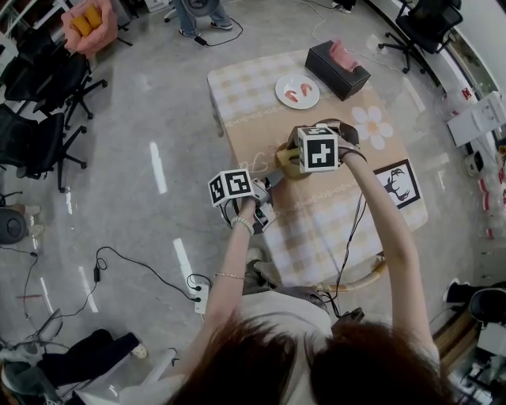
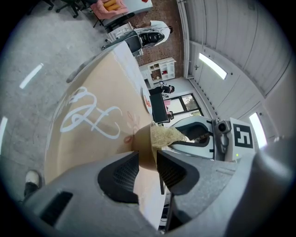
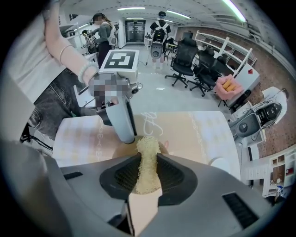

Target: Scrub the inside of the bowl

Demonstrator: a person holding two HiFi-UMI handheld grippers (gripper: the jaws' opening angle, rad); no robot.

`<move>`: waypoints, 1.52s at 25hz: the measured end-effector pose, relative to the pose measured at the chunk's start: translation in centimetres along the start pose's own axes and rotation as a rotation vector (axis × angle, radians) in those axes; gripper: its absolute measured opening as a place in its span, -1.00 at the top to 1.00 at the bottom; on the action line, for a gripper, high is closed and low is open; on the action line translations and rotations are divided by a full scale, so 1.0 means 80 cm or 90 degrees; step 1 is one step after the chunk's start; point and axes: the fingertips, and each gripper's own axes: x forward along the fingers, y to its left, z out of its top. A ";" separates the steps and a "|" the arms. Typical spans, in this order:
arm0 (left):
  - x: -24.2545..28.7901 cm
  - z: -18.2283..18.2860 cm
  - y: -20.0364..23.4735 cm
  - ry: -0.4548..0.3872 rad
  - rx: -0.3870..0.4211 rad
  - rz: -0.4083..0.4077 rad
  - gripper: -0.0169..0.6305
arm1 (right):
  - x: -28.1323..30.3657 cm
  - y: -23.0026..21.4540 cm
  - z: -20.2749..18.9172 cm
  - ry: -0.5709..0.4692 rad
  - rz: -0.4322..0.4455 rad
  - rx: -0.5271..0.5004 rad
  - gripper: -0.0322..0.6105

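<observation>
Left gripper (image 2: 148, 155) pinches the brown bowl (image 2: 142, 139) by its rim, right gripper (image 3: 148, 158) a pale mesh scrubber (image 3: 148, 143). Hard strokes could wrench it free

Open-plan office doubling as a robotics lab. Evidence: polished grey floor (image 1: 142, 95), black swivel chairs (image 1: 47, 119) in clusters, a power strip (image 1: 200, 297) and loose cables (image 1: 146, 267) on the floor. Ceiling strip lights (image 3: 134, 8), white shelving (image 3: 226, 48) along a brick wall (image 3: 273, 74), a person standing (image 3: 104, 32) in the background. The desk (image 1: 245, 87) has a checked cloth over it.
</observation>
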 end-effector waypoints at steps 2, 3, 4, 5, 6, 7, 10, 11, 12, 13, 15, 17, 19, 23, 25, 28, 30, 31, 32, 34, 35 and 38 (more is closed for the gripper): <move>0.000 0.001 0.000 0.000 0.000 0.000 0.55 | -0.003 -0.005 -0.001 -0.002 -0.006 0.004 0.59; 0.000 0.000 -0.001 0.001 0.001 0.000 0.55 | -0.005 -0.007 -0.002 -0.003 -0.008 0.006 0.59; 0.001 0.000 -0.001 0.002 0.000 0.000 0.55 | -0.006 -0.008 -0.004 -0.003 -0.010 0.008 0.59; 0.001 -0.001 -0.001 0.003 0.000 0.000 0.55 | -0.006 -0.010 -0.005 -0.003 -0.013 0.011 0.59; 0.001 -0.001 -0.001 0.003 -0.001 0.000 0.55 | -0.007 -0.011 -0.007 -0.003 -0.016 0.014 0.59; 0.001 -0.002 0.000 0.003 -0.001 0.000 0.55 | -0.007 -0.012 -0.009 -0.003 -0.018 0.017 0.59; 0.001 -0.001 -0.001 0.003 0.000 -0.001 0.55 | -0.009 -0.014 -0.014 -0.002 -0.025 0.025 0.59; 0.001 -0.001 -0.001 0.003 0.000 -0.001 0.55 | -0.010 -0.015 -0.015 -0.002 -0.027 0.028 0.59; 0.001 -0.001 -0.001 0.003 -0.001 -0.001 0.55 | -0.011 -0.015 -0.017 -0.002 -0.030 0.030 0.59; 0.001 -0.002 0.000 0.004 -0.002 -0.001 0.55 | -0.012 -0.016 -0.020 -0.002 -0.032 0.032 0.59; 0.002 -0.003 0.001 0.004 -0.005 0.000 0.55 | -0.013 -0.018 -0.025 0.002 -0.037 0.037 0.59; 0.002 -0.004 0.001 0.006 -0.006 0.001 0.55 | -0.015 -0.019 -0.030 0.007 -0.042 0.042 0.59; 0.003 -0.005 0.001 0.007 -0.006 0.001 0.55 | -0.016 -0.019 -0.034 0.012 -0.046 0.045 0.59; 0.003 -0.006 0.001 0.007 -0.005 0.001 0.55 | -0.017 -0.018 -0.041 0.019 -0.050 0.051 0.59; 0.004 -0.006 0.001 0.007 -0.006 0.000 0.55 | -0.018 -0.017 -0.044 0.023 -0.050 0.054 0.59; 0.004 -0.006 0.002 0.007 -0.008 -0.001 0.55 | -0.018 -0.014 -0.049 0.028 -0.049 0.058 0.59; 0.004 -0.007 0.002 0.006 -0.008 -0.001 0.55 | -0.019 -0.011 -0.051 0.028 -0.048 0.061 0.59; 0.004 -0.007 0.003 0.006 -0.008 -0.001 0.55 | -0.019 -0.010 -0.051 0.028 -0.047 0.063 0.59; 0.004 -0.007 0.002 0.006 -0.008 -0.001 0.55 | -0.019 -0.009 -0.053 0.030 -0.046 0.065 0.59; 0.004 -0.006 0.002 0.006 -0.007 0.000 0.55 | -0.018 -0.007 -0.056 0.035 -0.043 0.068 0.59; 0.005 -0.006 0.001 0.006 -0.006 0.000 0.55 | -0.018 -0.005 -0.056 0.037 -0.042 0.068 0.59; 0.005 -0.005 0.000 0.006 -0.005 0.000 0.55 | -0.019 0.000 -0.057 0.039 -0.039 0.070 0.59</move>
